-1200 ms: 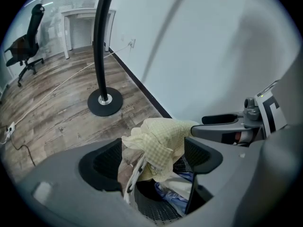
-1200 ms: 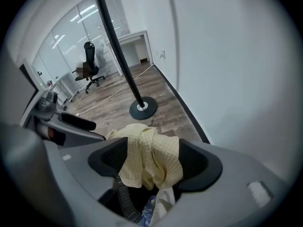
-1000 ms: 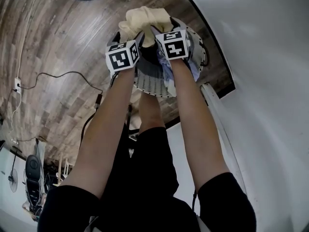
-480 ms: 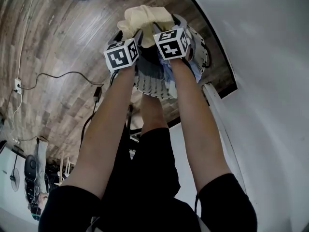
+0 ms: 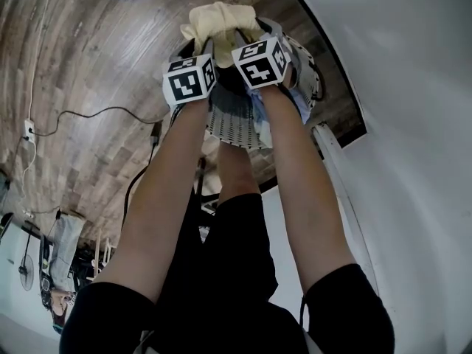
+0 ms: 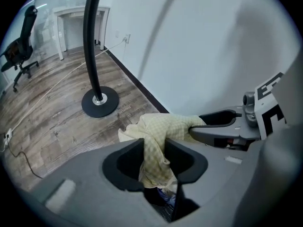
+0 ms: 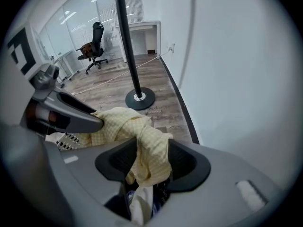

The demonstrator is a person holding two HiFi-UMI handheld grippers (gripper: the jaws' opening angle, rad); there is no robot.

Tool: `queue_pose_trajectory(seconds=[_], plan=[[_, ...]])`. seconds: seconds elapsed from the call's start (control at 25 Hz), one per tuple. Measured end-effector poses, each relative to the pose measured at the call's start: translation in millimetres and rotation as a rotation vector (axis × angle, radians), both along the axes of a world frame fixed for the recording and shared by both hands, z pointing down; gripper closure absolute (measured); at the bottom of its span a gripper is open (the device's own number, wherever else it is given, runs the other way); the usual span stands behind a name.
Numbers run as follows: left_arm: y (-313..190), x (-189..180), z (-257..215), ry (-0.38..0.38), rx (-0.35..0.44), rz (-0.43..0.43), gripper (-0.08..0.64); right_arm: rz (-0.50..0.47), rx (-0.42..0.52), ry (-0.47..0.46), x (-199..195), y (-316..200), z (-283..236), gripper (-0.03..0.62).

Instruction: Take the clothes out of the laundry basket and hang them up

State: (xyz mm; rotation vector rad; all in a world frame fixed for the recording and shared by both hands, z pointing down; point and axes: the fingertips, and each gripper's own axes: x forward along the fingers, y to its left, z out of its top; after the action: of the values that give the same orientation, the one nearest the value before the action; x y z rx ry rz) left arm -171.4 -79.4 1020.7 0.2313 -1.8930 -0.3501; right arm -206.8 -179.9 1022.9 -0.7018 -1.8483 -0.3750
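left tongs (image 6: pixel 153 149) and right tongs (image 7: pixel 147 156), jaws just closing in, each clench the yellow checked cloth (image 6: pixel 161 126), which is bunched between them above the laundry basket (image 5: pixel 232 127).

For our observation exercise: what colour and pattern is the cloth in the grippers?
The cloth is pale yellow, finely checked; clearest in the left gripper view.

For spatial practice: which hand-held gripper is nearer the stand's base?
Left hand-held gripper, on the base side; right hand-held gripper beyond it. Both just closed on yellow cloth.
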Motion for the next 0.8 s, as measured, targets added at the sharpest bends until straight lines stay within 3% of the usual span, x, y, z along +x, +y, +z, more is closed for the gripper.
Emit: queue_pose_trajectory(seconds=[0.2,0.36,0.56,0.8], plan=[[2.1,0.6,-11.8,-0.055,0.011,0.026,0.479,-0.028,-0.008,-0.004,4.2,1.8,-5.5,0.433],[4.7,-0.4,-30.1,-0.119,0.053,0.065,0.494,0.023,-0.047,-0.019,1.4,1.9,-20.0,0.506],[12.1,3.5,-69.8,-0.208,0.071,0.126,0.497,0.097,-0.110,-0.054,2.0,-0.9,-54.3,0.512],[28.5,-1.5,-152.0,-0.311,0.087,0.171,0.496,0.170,-0.164,-0.155,5.2,-7.2,-135.8,0.514]])
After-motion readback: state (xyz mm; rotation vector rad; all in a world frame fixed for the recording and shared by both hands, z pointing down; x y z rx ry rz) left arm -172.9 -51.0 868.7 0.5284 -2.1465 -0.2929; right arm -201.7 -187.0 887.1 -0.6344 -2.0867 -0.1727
